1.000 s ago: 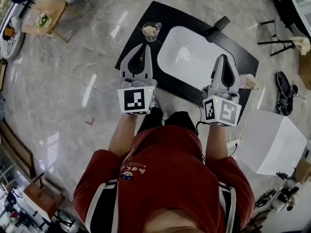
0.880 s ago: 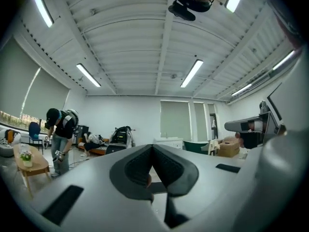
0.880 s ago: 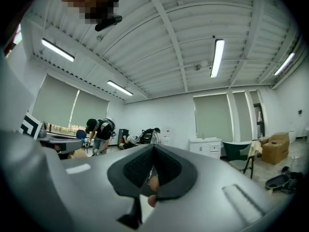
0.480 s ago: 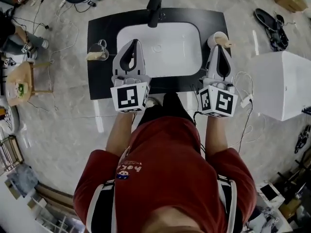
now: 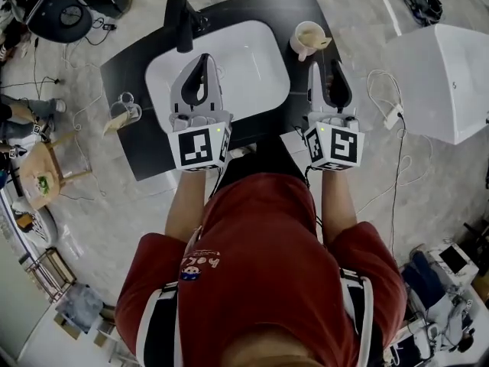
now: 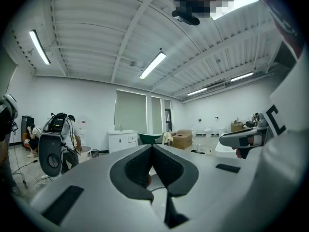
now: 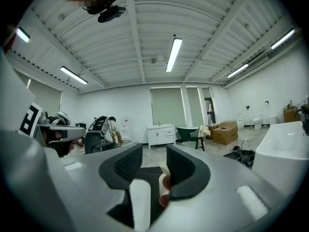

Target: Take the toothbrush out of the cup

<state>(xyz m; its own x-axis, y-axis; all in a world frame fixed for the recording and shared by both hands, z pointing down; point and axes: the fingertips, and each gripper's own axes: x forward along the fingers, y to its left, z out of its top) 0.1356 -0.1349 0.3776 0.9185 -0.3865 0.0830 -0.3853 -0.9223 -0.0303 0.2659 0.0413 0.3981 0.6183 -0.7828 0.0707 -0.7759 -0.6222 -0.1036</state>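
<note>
Stands at a black bench with a white sink set into it and a black tap at the far rim, a tool in each hand, both pointing level and away from the body. Holds the left tool above the sink, jaws pressed together with nothing between them; confirms as much in the left gripper view, where the dark pads meet in one closed seam. Holds the right tool over the right part of the bench, tips just short of a cream cup standing beside the sink's right corner. Has just been opening these jaws; spreads them now with a clear gap, clamped on nothing, and catches the cup low in that gap, beyond the pads, in the right gripper view. Has not yet taken out the toothbrush: rests in the cup, tan end leaning over the rim on the right, touched by neither tool. Shares the bench with a glass mug near the left end, well apart from both tools, something tan leaning out of it. Wears a red shirt. Elsewhere on the pale stone floor: a big white box to the right of the bench, with a white power strip and loose cables beside it.
</note>
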